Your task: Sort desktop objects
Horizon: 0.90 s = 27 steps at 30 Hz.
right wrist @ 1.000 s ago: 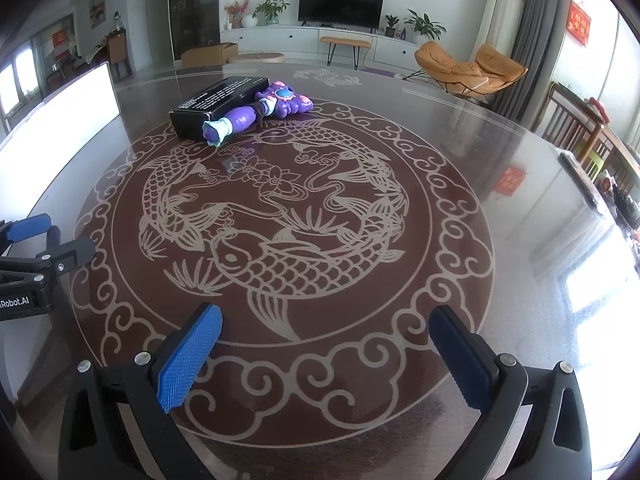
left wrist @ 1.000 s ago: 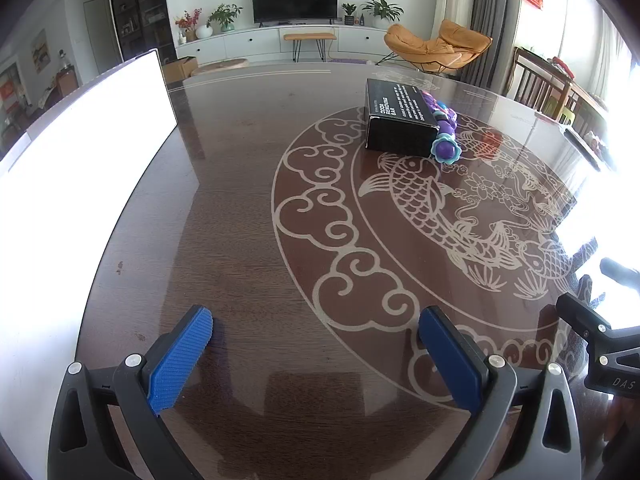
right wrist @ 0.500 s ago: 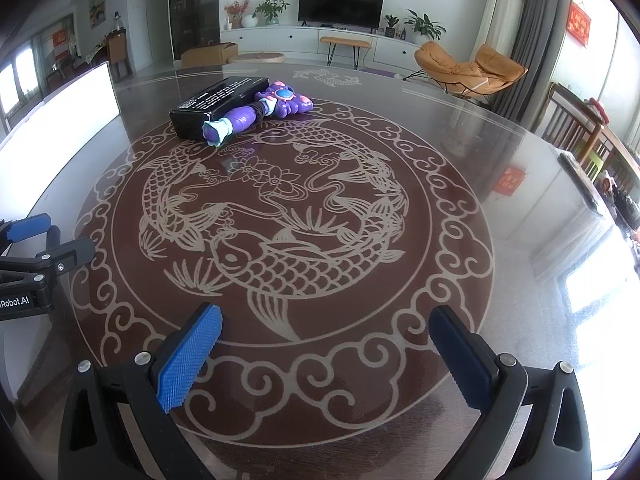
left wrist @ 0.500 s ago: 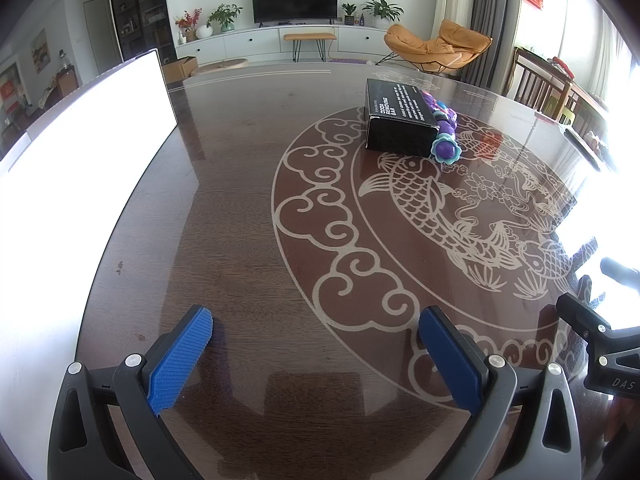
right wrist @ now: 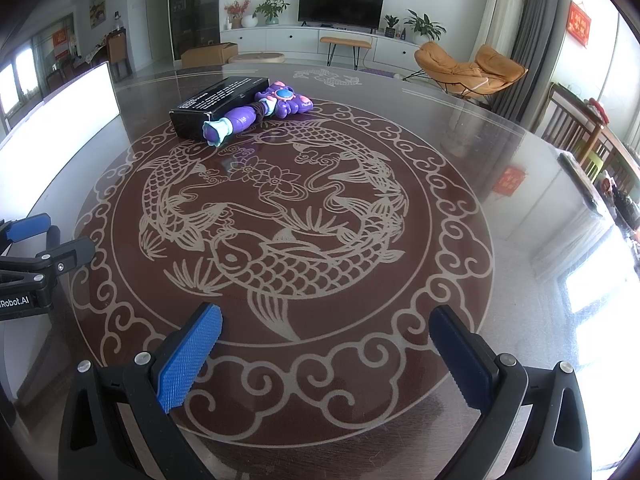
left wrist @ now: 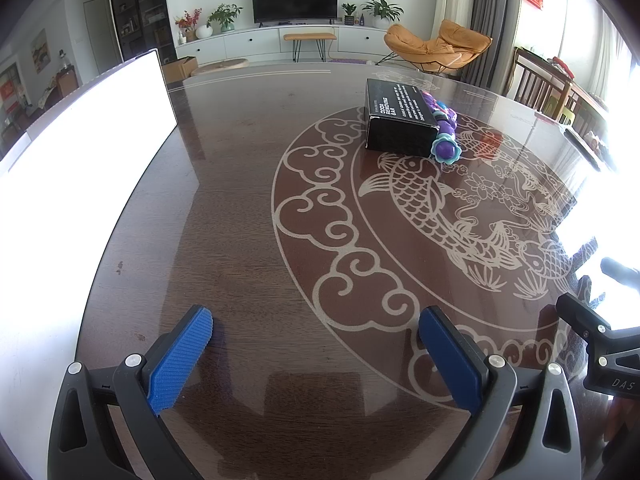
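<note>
Two objects lie far across the surface, both tongs spread wide

Two things wait together at the far side: a black box [right wrist: 218,106] lying flat, and a purple toy [right wrist: 256,112] pressed along its long side, touching it. The right wrist view shows the toy whole, from its teal flared end to its rounded head with a blue button; the left wrist view shows only that flared end and a strip of purple past the box's right edge, but gives the white lettering on the box lid more squarely. Both rest on the dark glossy surface [left wrist: 240,220], on the rim of a pale carp-and-cloud medallion. The left tongs [left wrist: 316,354] and the right tongs [right wrist: 326,356] each hover low near the close edge, jaws wide apart and holding nothing, well away from the box and toy. A bright white panel [left wrist: 80,132] stands at the left.
</note>
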Tool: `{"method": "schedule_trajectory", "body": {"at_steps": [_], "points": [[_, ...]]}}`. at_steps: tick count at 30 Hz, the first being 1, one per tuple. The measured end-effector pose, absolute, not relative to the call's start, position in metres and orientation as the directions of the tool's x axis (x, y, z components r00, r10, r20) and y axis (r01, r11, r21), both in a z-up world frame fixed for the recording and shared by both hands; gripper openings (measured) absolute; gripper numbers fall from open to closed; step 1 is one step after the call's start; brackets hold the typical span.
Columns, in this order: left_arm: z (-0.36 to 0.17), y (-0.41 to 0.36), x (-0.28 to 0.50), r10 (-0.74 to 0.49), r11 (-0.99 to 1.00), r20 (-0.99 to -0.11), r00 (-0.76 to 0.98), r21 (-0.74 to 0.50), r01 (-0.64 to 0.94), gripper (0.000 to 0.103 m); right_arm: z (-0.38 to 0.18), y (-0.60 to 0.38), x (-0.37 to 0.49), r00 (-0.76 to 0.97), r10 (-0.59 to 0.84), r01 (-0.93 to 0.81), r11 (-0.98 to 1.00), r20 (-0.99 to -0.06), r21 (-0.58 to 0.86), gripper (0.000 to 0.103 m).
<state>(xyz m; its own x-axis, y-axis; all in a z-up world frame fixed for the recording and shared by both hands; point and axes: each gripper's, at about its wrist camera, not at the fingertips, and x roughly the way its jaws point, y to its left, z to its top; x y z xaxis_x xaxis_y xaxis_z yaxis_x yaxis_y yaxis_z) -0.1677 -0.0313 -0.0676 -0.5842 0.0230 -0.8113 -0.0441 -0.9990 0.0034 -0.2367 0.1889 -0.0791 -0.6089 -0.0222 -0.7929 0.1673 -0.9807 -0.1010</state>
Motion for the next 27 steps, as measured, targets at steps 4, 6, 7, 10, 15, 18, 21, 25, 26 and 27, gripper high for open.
{"method": "schedule_trajectory", "body": {"at_steps": [4, 6, 7, 10, 15, 18, 21, 25, 26, 27], "points": [[-0.0678, -0.0311, -0.1680, 0.023, -0.999, -0.811, -0.584, 0.003, -0.044, 0.103, -0.0791, 0.1886, -0.2363, -0.610, -0.020, 0.167, -0.980, -0.792, -0.104, 0.103], [-0.0677, -0.0312, -0.1679, 0.023, -0.999, -0.811, -0.584, 0.003, -0.044, 0.103, -0.0789, 0.1889, -0.2364, -0.610, -0.020, 0.167, -0.980, -0.792, -0.104, 0.103], [-0.0677, -0.0313, -0.1678, 0.023, -0.999, -0.811, -0.584, 0.003, -0.044, 0.103, -0.0790, 0.1888, -0.2364, -0.610, -0.020, 0.167, -0.980, -0.792, -0.104, 0.103], [-0.0678, -0.0310, -0.1682, 0.023, -0.999, -0.811, -0.584, 0.003, -0.044, 0.103, -0.0789, 0.1887, -0.2362, -0.611, -0.018, 0.167, -0.980, -0.791, -0.107, 0.103], [-0.0678, -0.0311, -0.1681, 0.023, -0.999, -0.811, -0.584, 0.003, -0.044, 0.103, -0.0783, 0.1883, -0.2362, -0.613, -0.014, 0.167, -0.980, -0.790, -0.112, 0.103], [-0.0678, -0.0311, -0.1681, 0.023, -0.999, -0.811, -0.584, 0.003, -0.044, 0.103, -0.0782, 0.1886, -0.2364, -0.611, -0.018, 0.167, -0.980, -0.791, -0.107, 0.103], [-0.0678, -0.0312, -0.1680, 0.023, -0.999, -0.811, -0.584, 0.003, -0.044, 0.103, -0.0783, 0.1897, -0.2368, -0.608, -0.024, 0.167, -0.981, -0.794, -0.099, 0.103], [-0.0677, -0.0313, -0.1679, 0.023, -0.999, -0.811, -0.584, 0.003, -0.044, 0.103, -0.0790, 0.1907, -0.2375, -0.605, -0.030, 0.167, -0.982, -0.796, -0.090, 0.103], [-0.0677, -0.0312, -0.1680, 0.023, -0.999, -0.811, -0.584, 0.003, -0.044, 0.103, -0.0790, 0.1905, -0.2374, -0.605, -0.030, 0.167, -0.982, -0.796, -0.090, 0.103], [-0.0676, -0.0314, -0.1677, 0.023, -0.999, -0.811, -0.584, 0.003, -0.044, 0.103, -0.0790, 0.1907, -0.2375, -0.605, -0.029, 0.167, -0.982, -0.795, -0.092, 0.103]]}}
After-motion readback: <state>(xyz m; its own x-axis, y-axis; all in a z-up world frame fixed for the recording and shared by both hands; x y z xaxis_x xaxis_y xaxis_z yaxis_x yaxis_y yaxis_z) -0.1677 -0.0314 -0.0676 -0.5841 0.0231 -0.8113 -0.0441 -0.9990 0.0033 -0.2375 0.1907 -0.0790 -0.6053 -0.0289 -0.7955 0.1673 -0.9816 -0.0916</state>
